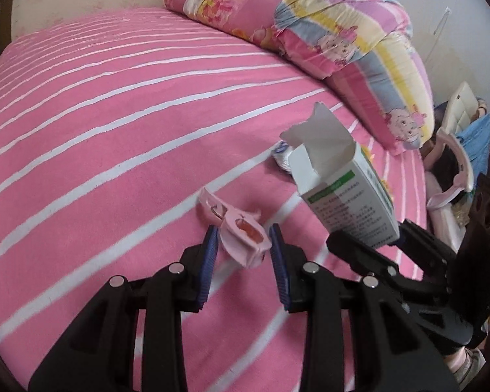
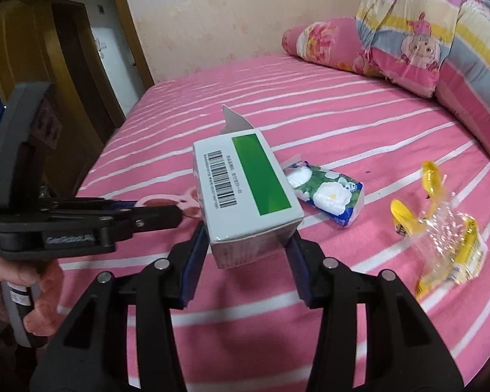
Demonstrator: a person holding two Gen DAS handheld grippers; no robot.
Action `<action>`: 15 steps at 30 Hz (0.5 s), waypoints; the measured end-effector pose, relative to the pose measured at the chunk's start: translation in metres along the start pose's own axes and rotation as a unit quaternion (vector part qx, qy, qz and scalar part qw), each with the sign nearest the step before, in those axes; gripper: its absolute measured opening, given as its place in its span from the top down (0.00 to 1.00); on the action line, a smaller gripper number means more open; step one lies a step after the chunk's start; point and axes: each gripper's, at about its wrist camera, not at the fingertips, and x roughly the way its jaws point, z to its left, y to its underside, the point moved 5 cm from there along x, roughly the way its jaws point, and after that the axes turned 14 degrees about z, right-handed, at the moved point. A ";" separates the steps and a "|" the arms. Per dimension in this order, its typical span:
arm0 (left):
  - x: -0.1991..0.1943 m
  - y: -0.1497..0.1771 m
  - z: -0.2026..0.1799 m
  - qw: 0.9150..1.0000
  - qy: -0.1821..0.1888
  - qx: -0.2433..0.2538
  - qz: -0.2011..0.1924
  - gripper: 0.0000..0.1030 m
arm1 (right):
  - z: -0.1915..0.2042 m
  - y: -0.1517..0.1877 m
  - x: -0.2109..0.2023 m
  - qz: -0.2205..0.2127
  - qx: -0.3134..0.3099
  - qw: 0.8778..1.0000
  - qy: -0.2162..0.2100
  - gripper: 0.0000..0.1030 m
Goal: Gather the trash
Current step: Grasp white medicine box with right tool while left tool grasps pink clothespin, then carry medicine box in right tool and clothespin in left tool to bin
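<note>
**Two pieces in reach, more trash left on the bed**

The right claw (image 2: 248, 241) is clamped on a stiff white-and-green carton (image 2: 245, 189), its torn flap open, lifted off the bed (image 1: 98, 114). The left claw (image 1: 243, 251) sits partly open around a pale pink plastic clip (image 1: 241, 232); whether the pads press it, I cannot tell. Collection looks barely begun: a soft printed tissue pack (image 2: 326, 196) and a crinkly clear-and-yellow wrapper (image 2: 441, 232) lie on the striped pink sheet, near each other.

Black plastic fingers (image 2: 192, 261), blue ribbed pads (image 1: 279, 254), silver screws, bare-skinned hand (image 2: 32, 297)
</note>
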 end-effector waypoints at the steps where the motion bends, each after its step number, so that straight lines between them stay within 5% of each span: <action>1: -0.005 0.005 -0.003 1.000 0.004 -0.004 -0.004 0.70 | 0.003 0.003 -0.005 -0.001 0.000 1.000 0.000 0.54; 3: -0.014 0.015 -0.008 1.000 0.011 -0.013 -0.013 0.73 | 0.008 0.009 -0.014 -0.003 0.000 1.000 0.000 0.54; 4: -0.020 0.022 -0.010 0.999 0.019 -0.020 -0.018 0.87 | 0.011 0.014 -0.021 -0.005 0.001 1.000 0.001 0.54; 15: -0.066 0.075 -0.031 0.997 0.038 -0.044 -0.052 0.89 | 0.041 0.061 -0.081 -0.019 0.004 1.000 0.005 0.54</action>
